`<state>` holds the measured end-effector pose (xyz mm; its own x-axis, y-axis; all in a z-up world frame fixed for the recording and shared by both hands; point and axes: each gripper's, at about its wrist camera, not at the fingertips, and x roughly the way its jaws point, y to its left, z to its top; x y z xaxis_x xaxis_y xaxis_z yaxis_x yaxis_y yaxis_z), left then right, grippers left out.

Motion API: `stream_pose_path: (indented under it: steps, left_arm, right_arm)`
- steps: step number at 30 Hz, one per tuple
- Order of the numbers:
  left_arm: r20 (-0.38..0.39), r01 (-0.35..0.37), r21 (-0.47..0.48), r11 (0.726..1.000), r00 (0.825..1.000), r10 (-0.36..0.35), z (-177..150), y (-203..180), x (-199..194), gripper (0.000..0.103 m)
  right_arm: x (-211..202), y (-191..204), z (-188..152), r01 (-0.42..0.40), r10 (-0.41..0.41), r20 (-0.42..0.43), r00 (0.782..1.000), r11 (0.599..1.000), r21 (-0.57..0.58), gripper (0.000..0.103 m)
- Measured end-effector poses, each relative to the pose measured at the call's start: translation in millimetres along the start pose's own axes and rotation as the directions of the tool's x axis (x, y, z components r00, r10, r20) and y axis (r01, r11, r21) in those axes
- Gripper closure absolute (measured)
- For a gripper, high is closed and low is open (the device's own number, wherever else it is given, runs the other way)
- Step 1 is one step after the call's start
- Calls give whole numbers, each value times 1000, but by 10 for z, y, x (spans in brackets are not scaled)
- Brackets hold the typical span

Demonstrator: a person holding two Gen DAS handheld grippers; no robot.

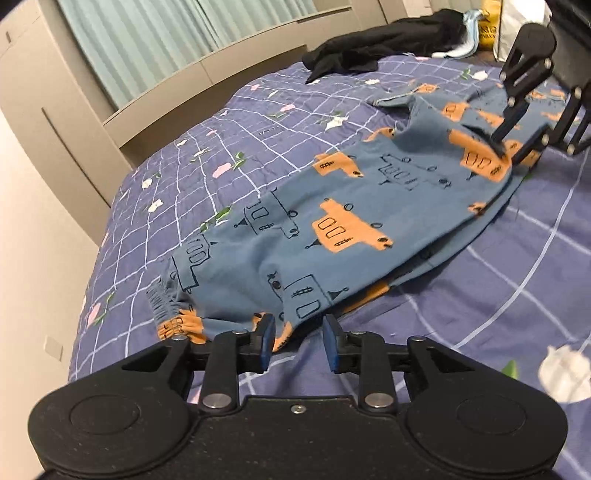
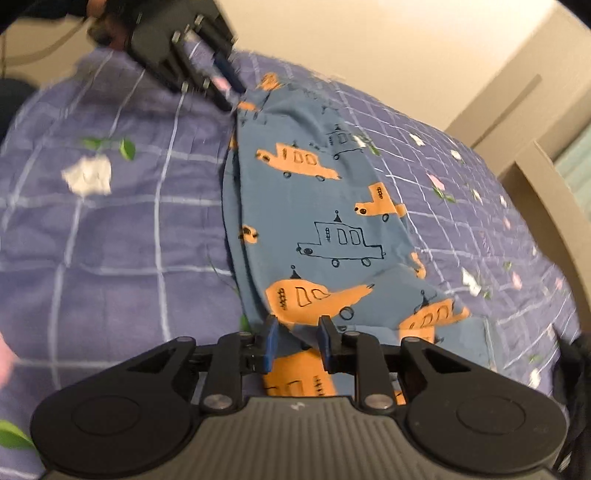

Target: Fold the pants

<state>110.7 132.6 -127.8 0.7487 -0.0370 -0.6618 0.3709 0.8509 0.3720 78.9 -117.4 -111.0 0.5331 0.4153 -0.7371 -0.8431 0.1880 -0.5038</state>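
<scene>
- Purple grid-patterned bedspread (image 1: pixel 535 236) with white flowers fills the left wrist view; one pair of blue pants printed with orange and outlined cars (image 1: pixel 332 229) lies across it.
- Left gripper (image 1: pixel 299 341) stands parted, pants' gathered waistband edge between its blue pads.
- Right gripper (image 1: pixel 511 147), blurred, meets the far pant end; whether it pinches is unclear.
- One black garment (image 1: pixel 369 48) lies at the far edge; the yellow bag's (image 1: pixel 489 22) lettering is unreadable.
- Right wrist view: right gripper (image 2: pixel 297 345) parted, pants (image 2: pixel 314 206) fabric between its fingers; left gripper (image 2: pixel 229 88) blurred at the far end.

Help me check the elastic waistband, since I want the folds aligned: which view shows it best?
The left wrist view: the gathered waistband lies close, just left of the left tongs. In the right wrist view that end of the pants is far, blurred and behind the other tongs.
</scene>
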Motion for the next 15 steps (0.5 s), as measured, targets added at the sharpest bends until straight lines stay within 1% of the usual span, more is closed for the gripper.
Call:
stream_pose_path:
  steps: [1,4,5,6,7,8,9,10,12,13,15]
  left_arm:
    - [-1,4,-7,1000,1000,-4,3,-17,-11,71]
    - [2,16,-25,1000,1000,-16,18,-61,-52,65]
    - [7,20,-33,999,1000,-20,27,-74,-68,63]
    - [10,26,-44,999,1000,-26,39,-83,-80,61]
    - [13,30,-52,998,999,-29,51,-93,-97,61]
    - [16,34,-61,998,999,-33,73,-105,-111,61]
    - [21,37,-66,997,999,-36,99,-120,-127,61]
    - [30,44,-71,997,999,-42,126,-139,-146,61]
    - [50,67,-84,994,997,-63,194,-181,-172,56]
    - [60,84,-91,992,995,-79,241,-220,-175,55]
    - [75,108,-89,990,992,-101,344,-317,-157,55]
  right_arm:
    - [40,26,8,6,-7,-11,1000,999,-43,78]
    - [128,117,8,6,-11,-32,999,989,-146,81]
    - [147,149,6,6,-12,-36,999,985,-172,92]
    - [154,173,1,3,-11,-37,999,982,-189,99]
    - [152,193,-4,1,-9,-39,999,980,-201,101]
    - [139,202,-10,3,-10,-33,999,981,-196,101]
    - [111,178,-16,-5,1,-27,1000,986,-168,101]
    - [60,145,-20,-19,17,-18,1000,992,-126,102]
    - [-82,89,-37,-29,30,21,999,999,-44,102]
    - [-126,73,-43,-45,45,33,998,999,-16,102]
    - [-153,100,-71,-75,75,40,996,997,10,103]
